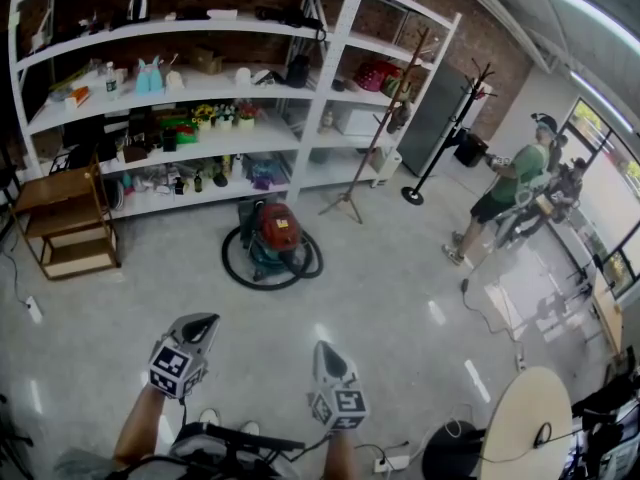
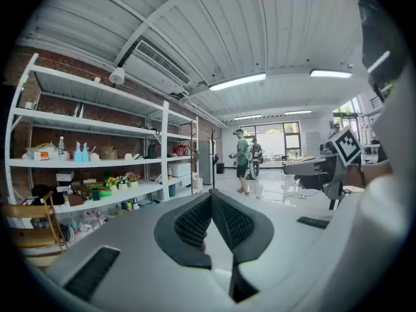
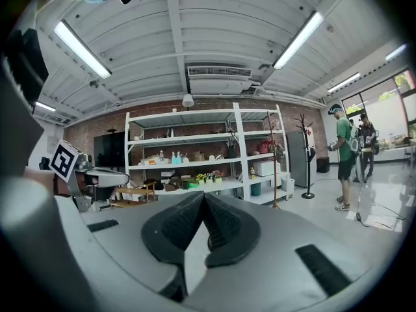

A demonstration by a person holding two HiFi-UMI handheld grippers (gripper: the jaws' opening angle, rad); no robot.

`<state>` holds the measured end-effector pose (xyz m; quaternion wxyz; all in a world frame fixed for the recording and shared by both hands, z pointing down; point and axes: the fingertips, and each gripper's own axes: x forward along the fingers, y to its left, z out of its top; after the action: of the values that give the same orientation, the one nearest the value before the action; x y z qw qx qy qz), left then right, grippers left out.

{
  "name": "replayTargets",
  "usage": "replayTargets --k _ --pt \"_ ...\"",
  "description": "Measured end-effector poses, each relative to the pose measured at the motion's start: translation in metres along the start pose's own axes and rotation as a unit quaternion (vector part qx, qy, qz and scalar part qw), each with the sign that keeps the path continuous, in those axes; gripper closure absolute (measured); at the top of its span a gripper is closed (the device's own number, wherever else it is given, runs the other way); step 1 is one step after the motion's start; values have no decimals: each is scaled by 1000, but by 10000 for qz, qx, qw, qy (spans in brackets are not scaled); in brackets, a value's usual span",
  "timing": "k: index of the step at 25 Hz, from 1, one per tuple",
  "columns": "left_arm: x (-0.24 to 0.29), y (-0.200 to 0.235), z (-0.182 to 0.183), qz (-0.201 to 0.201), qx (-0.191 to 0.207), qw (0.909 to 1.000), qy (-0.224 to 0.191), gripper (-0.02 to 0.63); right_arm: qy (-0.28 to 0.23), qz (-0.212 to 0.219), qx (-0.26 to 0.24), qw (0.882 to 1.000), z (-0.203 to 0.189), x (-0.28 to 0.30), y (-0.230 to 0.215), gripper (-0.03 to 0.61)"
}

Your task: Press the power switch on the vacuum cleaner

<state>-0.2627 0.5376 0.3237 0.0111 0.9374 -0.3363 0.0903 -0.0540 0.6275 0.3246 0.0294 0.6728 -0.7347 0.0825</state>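
Left gripper [image 1: 203,320], right gripper [image 1: 323,348], glossy floor [image 1: 400,298], vacuum cleaner [image 1: 278,230] before shelves [image 1: 316,108]

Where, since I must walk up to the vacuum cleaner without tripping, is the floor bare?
Bare: the wide floor in front of the vacuum cleaner, between the wooden shelf unit on the left and the person on the right. Crowded: the hose ringing the vacuum cleaner, the white shelving close behind it, and a tripod stand beside it.
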Motion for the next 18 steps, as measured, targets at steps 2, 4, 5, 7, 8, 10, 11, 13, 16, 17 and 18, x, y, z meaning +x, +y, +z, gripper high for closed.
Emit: replayTargets --k 2,4,5,7,8,10,11,13,16,17,18 --pt "1 -4 -1 15 26 10000 -11 604 -44 40 -39 10000 2 -3 -2 566" --pt "3 -11 -2 11 45 10000 -16 604 -64 75 -86 9999 1 -6 -5 566" --pt "4 -14 -5 2 52 10000 -6 606 -64 86 -107 9999 -1 -8 -7 566" --pt "5 -22 -9 -4 52 10000 8 604 -44 96 -96 9999 -6 -13 -10 566" --pt "6 -24 -9 3 44 10000 -3 604 -31 92 -86 9999 -8 -14 -12 566" --pt "10 -27 -7 10 27 10000 -18 604 -25 74 -99 9999 -11 -15 -16 566" --pt "12 -28 -9 -2 27 10000 -7 605 -27 67 -111 9999 -11 -14 -18 566" --pt "19 -27 -11 -32 27 10000 49 604 -26 68 -120 9999 -13 -9 -22 566" --pt "32 -23 -9 -47 17 10000 68 604 9 98 -77 9999 -12 3 -27 566" --pt "38 -20 -7 -50 16 10000 51 604 11 107 -74 9999 -11 8 -29 566" --pt "43 -16 -7 -51 13 10000 43 604 13 114 -84 9999 -11 13 -30 566"
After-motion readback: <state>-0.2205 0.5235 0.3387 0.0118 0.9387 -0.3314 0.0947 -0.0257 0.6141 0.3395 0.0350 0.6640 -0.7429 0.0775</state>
